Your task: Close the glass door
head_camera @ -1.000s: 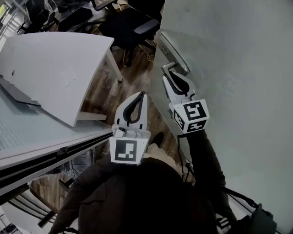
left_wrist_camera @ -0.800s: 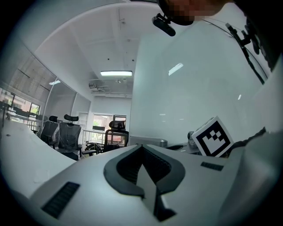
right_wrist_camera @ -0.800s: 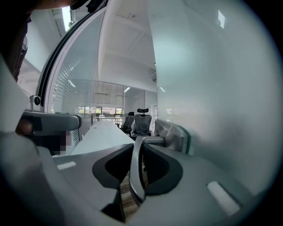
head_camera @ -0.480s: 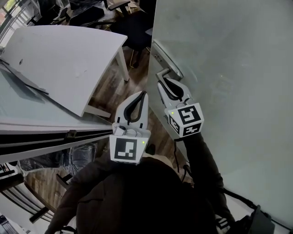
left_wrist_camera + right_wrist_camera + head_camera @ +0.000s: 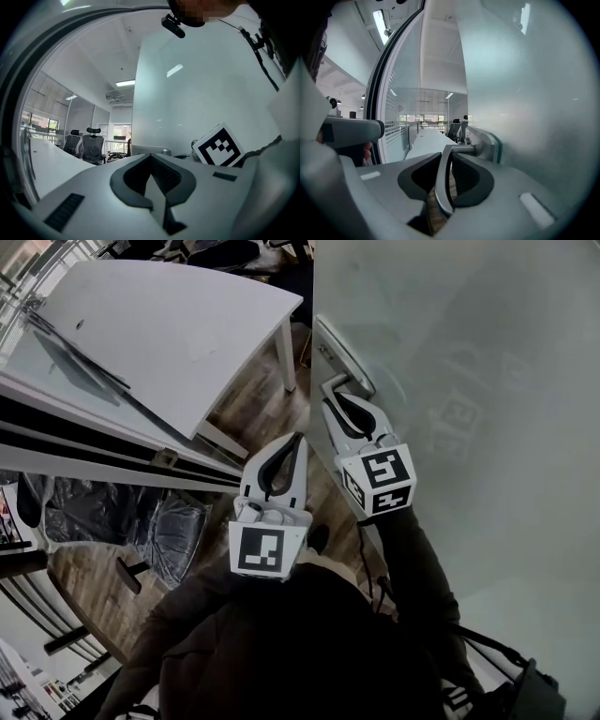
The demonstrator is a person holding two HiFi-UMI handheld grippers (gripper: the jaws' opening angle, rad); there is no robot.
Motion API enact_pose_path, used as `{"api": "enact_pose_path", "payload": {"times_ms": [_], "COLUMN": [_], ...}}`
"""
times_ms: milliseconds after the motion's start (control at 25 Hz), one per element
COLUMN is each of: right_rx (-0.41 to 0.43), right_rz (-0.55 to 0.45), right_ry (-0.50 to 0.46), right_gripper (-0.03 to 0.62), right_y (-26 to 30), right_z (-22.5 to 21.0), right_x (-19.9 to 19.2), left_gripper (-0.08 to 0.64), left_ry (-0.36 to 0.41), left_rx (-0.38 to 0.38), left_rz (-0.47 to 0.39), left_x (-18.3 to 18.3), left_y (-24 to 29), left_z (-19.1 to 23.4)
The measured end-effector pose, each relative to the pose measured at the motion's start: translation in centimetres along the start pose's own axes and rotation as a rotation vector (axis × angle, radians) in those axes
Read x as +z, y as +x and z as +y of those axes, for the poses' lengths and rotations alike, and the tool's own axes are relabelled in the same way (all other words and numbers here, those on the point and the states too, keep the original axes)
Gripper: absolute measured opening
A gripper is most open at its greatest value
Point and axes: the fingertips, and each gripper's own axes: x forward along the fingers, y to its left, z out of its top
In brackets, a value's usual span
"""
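With the right gripper clamped on the lever handle of the frosted glass door at right, swing steadily along its arc without twisting; left gripper pinched together, empty.

I look down on a white table standing on a wooden floor. A dark partition rail runs beside the table's near edge, with dark plastic wrapping bunched below it. Farther off, two black office chairs stand near windows, under a lit ceiling light.
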Motion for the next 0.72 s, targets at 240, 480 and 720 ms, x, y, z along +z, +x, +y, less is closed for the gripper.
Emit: {"api": "enact_pose_path", "payload": {"times_ms": [240, 480, 720], "right_rx": [0.048, 0.076, 0.097], "right_rz": [0.01, -0.012, 0.002], "right_ry": [-0.008, -0.029, -0.03], "right_gripper": [0.069, 0.069, 0.067], "right_y": [-0.4, -0.5, -0.4], "right_z": [4.4, 7.9, 11.7], "right_x": [0.6, 1.0, 0.2], "left_gripper": [-0.003, -0.003, -0.003], "left_ry": [0.007, -0.01, 0.0], "left_rx": [0.066, 0.084, 0.06], "left_rz": [-0.004, -0.003, -0.03], "left_x": [0.9, 0.7, 1.3], "left_y": [-4.1, -6.7, -9.9], "left_z": [1.8, 3.4, 5.0]}}
